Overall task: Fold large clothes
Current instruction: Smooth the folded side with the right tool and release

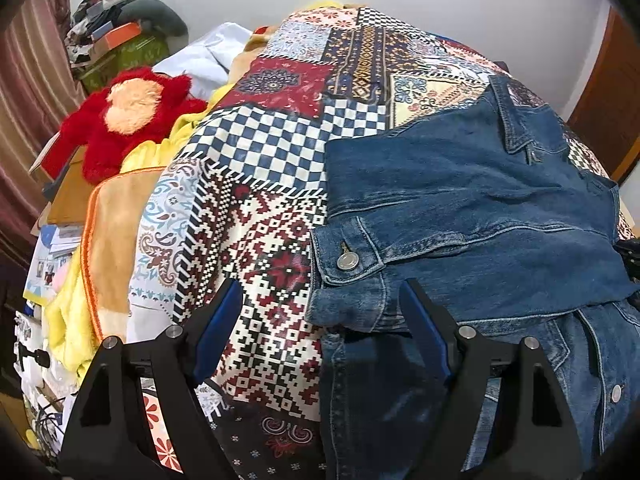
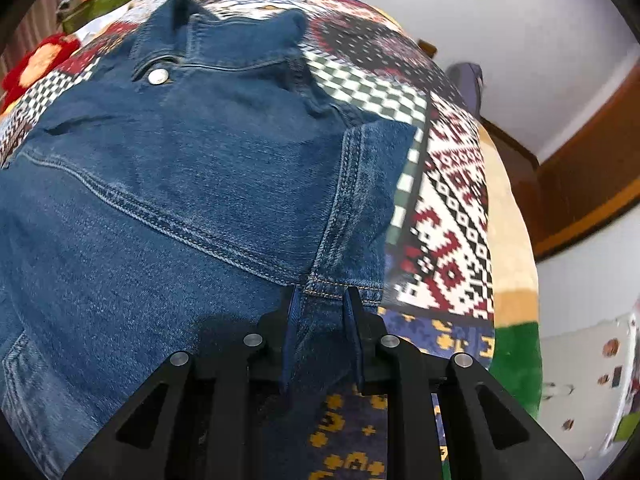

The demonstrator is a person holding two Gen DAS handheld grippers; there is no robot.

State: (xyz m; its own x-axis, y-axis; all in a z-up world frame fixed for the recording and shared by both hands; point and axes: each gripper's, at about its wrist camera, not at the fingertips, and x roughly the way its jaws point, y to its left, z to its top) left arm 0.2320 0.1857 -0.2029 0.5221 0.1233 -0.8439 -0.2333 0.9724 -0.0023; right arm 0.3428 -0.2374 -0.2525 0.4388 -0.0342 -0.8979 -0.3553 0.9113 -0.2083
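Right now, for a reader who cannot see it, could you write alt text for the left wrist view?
The open left gripper hovers above the buttoned cuff of a blue denim jacket, which lies partly folded on a patchwork-patterned bedcover. A red plush toy, yellow and tan blankets and piled clutter sit to the left, under a white wall.

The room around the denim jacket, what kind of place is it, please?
Probably a bedroom at home: the denim jacket lies on a patchwork bedspread, a red plush toy sits beside it, and clutter is stacked against a curtain.
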